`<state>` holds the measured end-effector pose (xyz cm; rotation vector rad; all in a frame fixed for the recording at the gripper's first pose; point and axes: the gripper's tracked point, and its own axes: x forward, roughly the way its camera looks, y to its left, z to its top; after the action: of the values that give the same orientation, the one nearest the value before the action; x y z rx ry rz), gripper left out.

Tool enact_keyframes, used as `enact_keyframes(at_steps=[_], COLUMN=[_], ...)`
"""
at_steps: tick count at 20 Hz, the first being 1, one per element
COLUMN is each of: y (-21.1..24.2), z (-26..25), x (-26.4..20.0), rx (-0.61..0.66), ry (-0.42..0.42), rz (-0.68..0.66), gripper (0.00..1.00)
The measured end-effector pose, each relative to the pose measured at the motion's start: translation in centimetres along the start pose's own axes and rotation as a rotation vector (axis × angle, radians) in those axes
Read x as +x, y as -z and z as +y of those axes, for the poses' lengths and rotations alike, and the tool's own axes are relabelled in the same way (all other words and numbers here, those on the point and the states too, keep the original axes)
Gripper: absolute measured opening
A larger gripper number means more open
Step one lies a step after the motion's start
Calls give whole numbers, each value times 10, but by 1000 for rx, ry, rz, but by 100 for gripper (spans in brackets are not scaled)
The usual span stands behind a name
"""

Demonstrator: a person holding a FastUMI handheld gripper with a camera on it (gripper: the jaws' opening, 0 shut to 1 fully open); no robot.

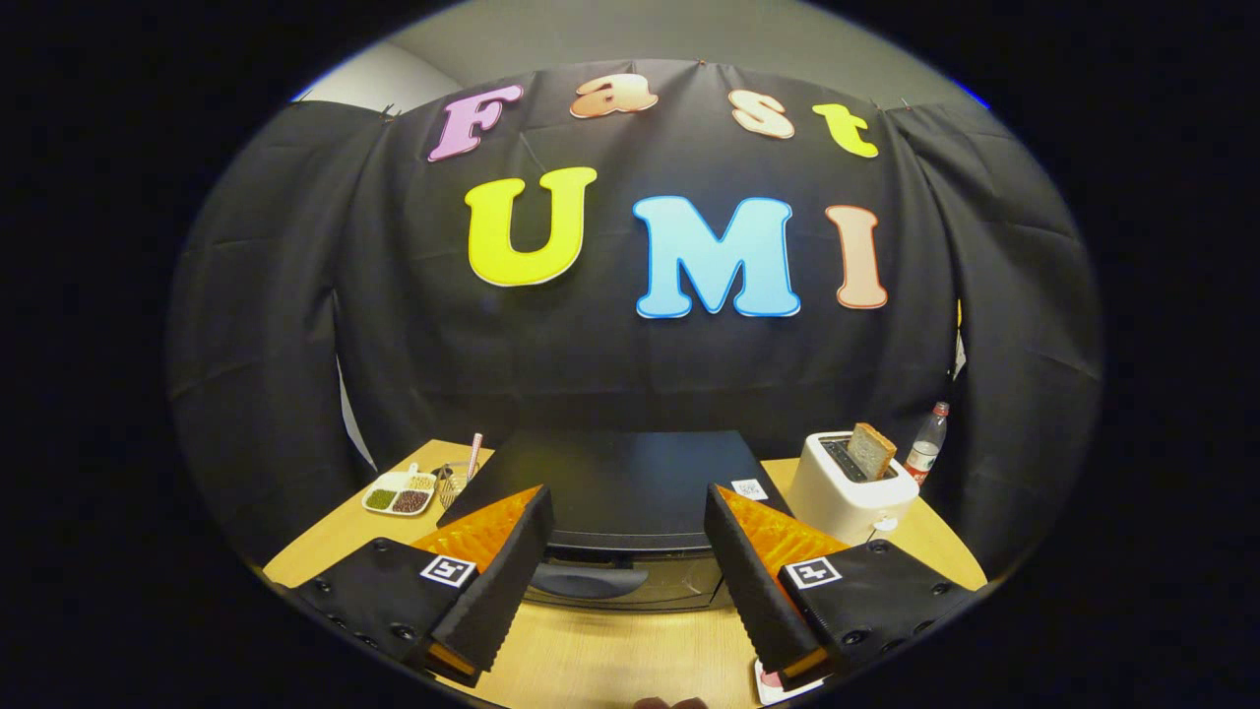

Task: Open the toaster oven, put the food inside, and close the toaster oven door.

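A black toaster oven [620,483] stands on the wooden table [600,655], straight ahead of my fingers. Its door looks closed, with the dark handle [586,581] showing low between the fingers. My gripper [627,512] is open, above and in front of the oven's front edge, with nothing held. The food for the oven is hard to make out; a small white-edged item [778,684] peeks out under the right finger.
A white pop-up toaster [847,487] with a slice of bread [870,450] stands right of the oven, a plastic bottle [926,443] behind it. Left of the oven lie a divided white dish of beans [399,494] and some utensils [463,473].
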<state>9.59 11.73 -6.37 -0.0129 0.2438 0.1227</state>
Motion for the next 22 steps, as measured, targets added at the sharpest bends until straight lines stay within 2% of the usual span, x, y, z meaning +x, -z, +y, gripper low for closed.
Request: enact_keyframes(at_steps=[10, 17, 20, 22], y=[63, 77, 80, 79], z=[26, 29, 27, 28], x=[49, 58, 57, 56], rx=[-6, -50, 18, -7], ry=[-28, -25, -18, -19], rz=[157, 170, 197, 206], gripper=[98, 98, 97, 97])
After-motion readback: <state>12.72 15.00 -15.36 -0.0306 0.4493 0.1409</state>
